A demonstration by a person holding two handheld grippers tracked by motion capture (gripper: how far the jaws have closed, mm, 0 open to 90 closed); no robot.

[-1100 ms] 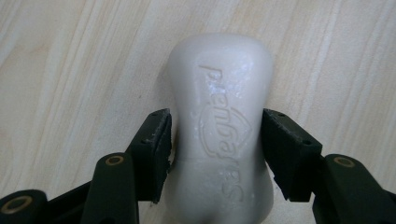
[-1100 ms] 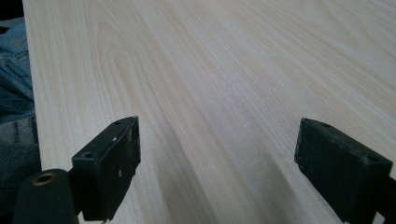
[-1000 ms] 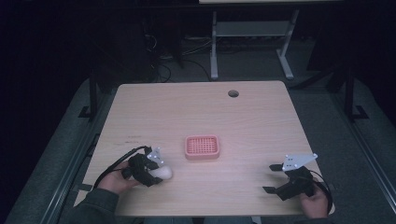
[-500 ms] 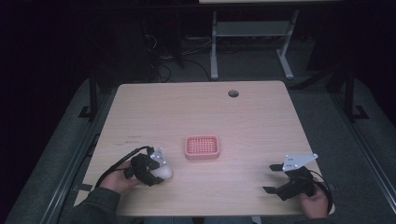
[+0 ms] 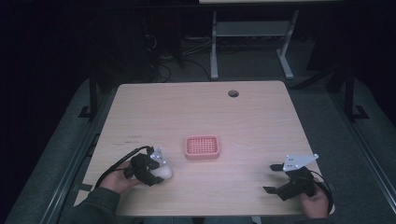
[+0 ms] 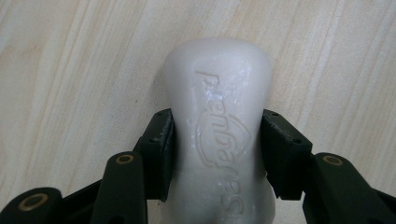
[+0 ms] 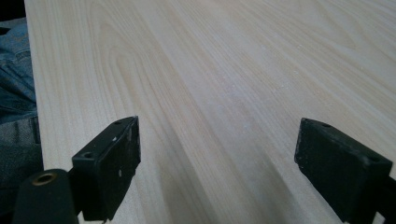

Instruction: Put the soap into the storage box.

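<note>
A white bar of soap (image 6: 217,116) with embossed lettering lies on the wooden table, and my left gripper (image 6: 217,154) is shut on its narrow waist, one pad on each side. In the high view the soap (image 5: 164,171) sits at the front left under my left gripper (image 5: 156,170). A pink ribbed soap dish (image 5: 202,147) rests near the table's middle, to the right of the soap and apart from it. My right gripper (image 5: 272,178) hovers at the front right, wide open; its jaws (image 7: 217,163) hold nothing.
The pale wooden table (image 5: 201,107) has a round cable hole (image 5: 233,93) at the back right. Blue denim (image 7: 14,70) shows past the table's edge. A white desk frame (image 5: 252,42) stands behind on the dark floor.
The left gripper and the soap have shifted slightly; the soap stays in its grasp. The right gripper has hardly moved.
</note>
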